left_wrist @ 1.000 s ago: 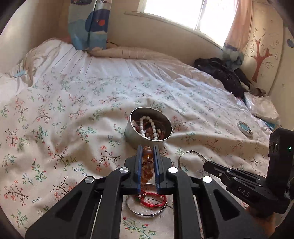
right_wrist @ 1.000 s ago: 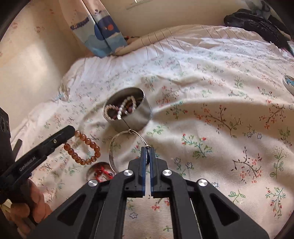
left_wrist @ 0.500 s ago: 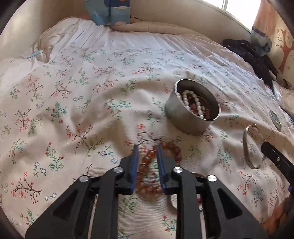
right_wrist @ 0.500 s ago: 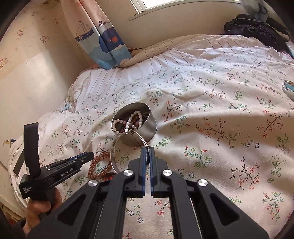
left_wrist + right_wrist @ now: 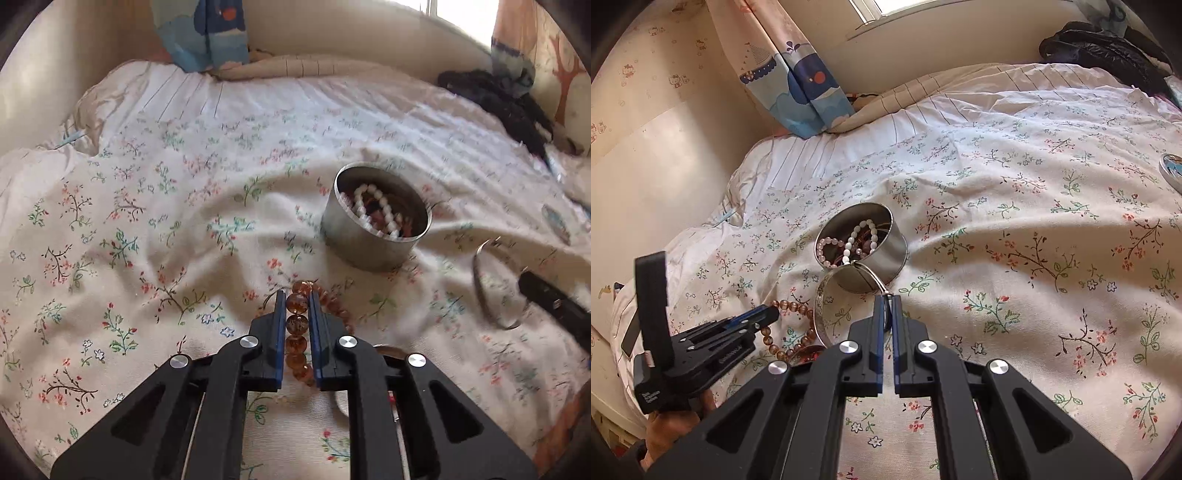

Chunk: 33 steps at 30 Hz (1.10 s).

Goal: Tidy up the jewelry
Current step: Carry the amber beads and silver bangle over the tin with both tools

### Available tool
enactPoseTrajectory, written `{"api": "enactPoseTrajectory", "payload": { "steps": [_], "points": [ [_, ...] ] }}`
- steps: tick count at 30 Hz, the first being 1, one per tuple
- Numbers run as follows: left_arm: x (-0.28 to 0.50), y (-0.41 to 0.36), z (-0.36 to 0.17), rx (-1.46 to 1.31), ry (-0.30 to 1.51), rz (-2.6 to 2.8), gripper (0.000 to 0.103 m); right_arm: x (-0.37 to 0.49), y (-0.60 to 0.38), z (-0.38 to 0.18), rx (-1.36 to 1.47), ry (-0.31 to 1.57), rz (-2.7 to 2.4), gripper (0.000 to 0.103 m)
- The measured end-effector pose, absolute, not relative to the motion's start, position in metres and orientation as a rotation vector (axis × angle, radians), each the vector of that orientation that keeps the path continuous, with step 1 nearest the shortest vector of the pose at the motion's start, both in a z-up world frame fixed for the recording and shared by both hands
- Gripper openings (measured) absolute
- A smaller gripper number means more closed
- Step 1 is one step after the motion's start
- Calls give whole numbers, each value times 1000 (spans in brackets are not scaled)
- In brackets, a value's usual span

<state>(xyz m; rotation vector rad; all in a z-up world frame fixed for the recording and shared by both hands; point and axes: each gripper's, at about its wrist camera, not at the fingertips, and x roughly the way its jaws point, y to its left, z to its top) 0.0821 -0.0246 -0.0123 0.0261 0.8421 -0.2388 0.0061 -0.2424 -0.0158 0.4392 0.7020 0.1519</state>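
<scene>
Floral bedspread [image 5: 1015,206]: only right wrist view shows silver bangle [image 5: 827,295] overlapping tin [image 5: 879,258].

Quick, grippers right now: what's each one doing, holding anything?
Left gripper: jaws closing on the amber bead bracelet, pads against the beads.
Right gripper: shut on the silver bangle.

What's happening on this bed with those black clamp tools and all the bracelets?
A person is sorting jewelry on a floral bedspread, with a hand-held gripper in each hand. The left hand-held gripper is closing on an amber bead bracelet that lies on the bedspread just short of a round metal tin. The right hand-held gripper is shut on a silver bangle, holding it beside the tin. The tin already contains a white bead bracelet and other jewelry.
</scene>
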Motion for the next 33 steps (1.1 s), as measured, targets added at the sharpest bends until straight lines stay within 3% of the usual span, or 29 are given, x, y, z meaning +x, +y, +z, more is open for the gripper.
{"api": "enactPoseTrajectory", "payload": {
  "steps": [7, 33],
  "points": [
    [67, -31, 31, -184, 687, -417, 11, 5, -238, 2, 453, 624, 156, 4],
    [85, -78, 41, -90, 601, -399, 11, 49, -243, 2, 455, 596, 78, 6]
  ]
}}
